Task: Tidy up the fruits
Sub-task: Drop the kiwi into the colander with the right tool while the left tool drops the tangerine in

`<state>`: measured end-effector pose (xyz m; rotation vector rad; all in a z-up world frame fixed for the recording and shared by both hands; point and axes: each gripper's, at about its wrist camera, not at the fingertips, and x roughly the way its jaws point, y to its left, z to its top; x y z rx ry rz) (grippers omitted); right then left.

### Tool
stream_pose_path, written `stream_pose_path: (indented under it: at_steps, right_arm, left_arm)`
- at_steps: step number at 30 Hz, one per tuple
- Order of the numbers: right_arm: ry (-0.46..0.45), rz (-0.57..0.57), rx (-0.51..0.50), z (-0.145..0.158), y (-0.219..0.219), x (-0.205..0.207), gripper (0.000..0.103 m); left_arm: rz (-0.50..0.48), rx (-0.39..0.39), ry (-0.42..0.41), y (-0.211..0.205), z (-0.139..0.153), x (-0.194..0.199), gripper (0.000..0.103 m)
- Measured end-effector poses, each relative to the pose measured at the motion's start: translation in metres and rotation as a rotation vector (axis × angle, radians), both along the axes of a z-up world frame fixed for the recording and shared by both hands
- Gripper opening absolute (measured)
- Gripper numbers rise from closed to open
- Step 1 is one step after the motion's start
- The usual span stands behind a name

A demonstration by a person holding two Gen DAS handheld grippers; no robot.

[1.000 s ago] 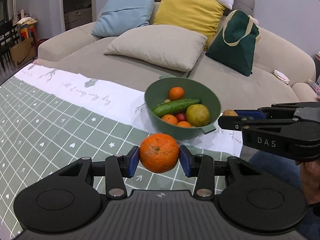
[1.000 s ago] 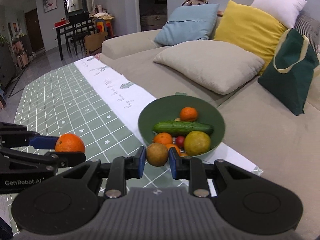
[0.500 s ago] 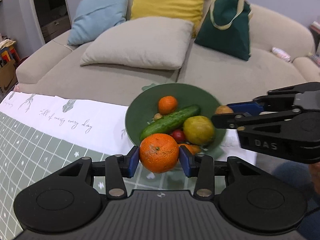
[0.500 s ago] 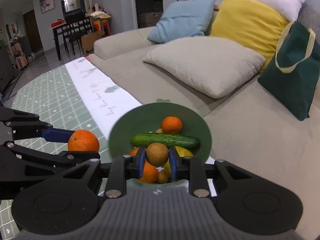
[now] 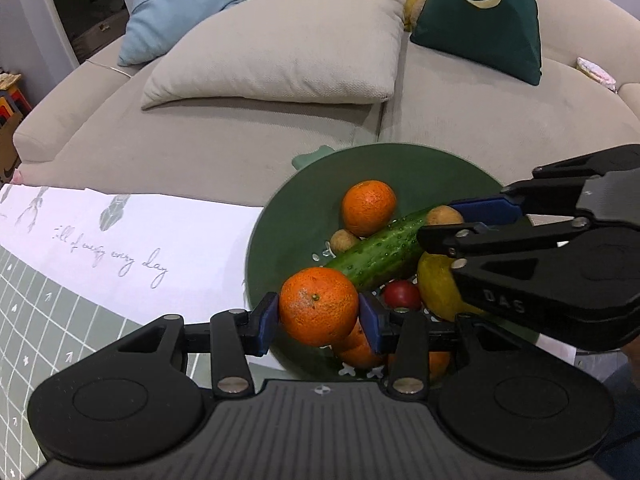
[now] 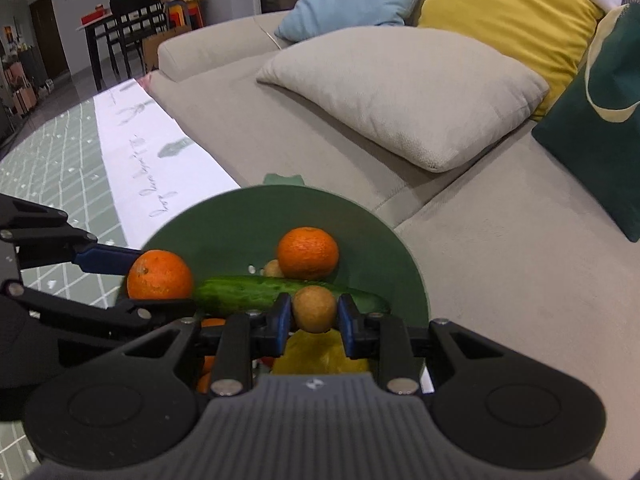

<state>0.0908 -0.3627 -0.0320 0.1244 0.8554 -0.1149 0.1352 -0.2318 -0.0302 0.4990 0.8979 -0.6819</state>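
My left gripper [image 5: 318,316] is shut on an orange [image 5: 318,306] and holds it over the near left rim of the green bowl [image 5: 288,216]. My right gripper [image 6: 314,320] is shut on a small brown round fruit [image 6: 314,309] over the middle of the bowl [image 6: 248,220]. The bowl holds a cucumber [image 5: 380,254], another orange [image 5: 368,208], a small brown fruit [image 5: 343,240], a yellow-green citrus [image 5: 438,286], a small red fruit [image 5: 402,295] and more oranges below. The right gripper also shows in the left wrist view [image 5: 444,226], the left gripper in the right wrist view [image 6: 132,276].
The bowl stands at the table's far edge on a white runner [image 5: 120,240] over a green checked cloth [image 5: 48,320]. Behind it is a beige sofa [image 5: 248,148] with a beige cushion [image 5: 280,52], blue and yellow cushions and a dark green tote bag [image 5: 480,16].
Both grippers have moved forward with their fruits, from in front of the bowl to over it. The bowl now looks much closer.
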Motion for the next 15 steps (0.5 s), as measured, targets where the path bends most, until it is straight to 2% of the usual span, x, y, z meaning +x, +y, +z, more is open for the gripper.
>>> stream_pose_path:
  at_steps: [2,3,5,8,13,15]
  right_arm:
    - [0.004,-0.002,-0.003,-0.003,-0.001,0.004,0.022]
    - [0.005,-0.004,-0.003,-0.004,-0.001,0.005,0.024]
    - [-0.001,-0.01,-0.003,-0.003,-0.002,0.005,0.038]
    - [-0.011,-0.02,-0.001,0.002,-0.003,0.002,0.038]
    - [-0.035,-0.032,-0.002,0.021,-0.002,-0.005,0.039]
    - [-0.049,-0.035,-0.004,0.031,0.0,-0.011,0.039]
  left_arm:
    - [0.003,0.002,0.005,-0.002,-0.002,0.004,0.05]
    - [0.006,0.002,0.005,-0.002,-0.003,0.004,0.054]
    - [0.007,-0.006,0.009,-0.002,-0.001,0.003,0.057]
    - [0.001,-0.036,-0.003,0.0,0.007,-0.002,0.064]
    - [0.019,-0.078,-0.02,0.005,0.029,-0.009,0.066]
    - [0.038,-0.092,-0.029,0.01,0.04,-0.015,0.073]
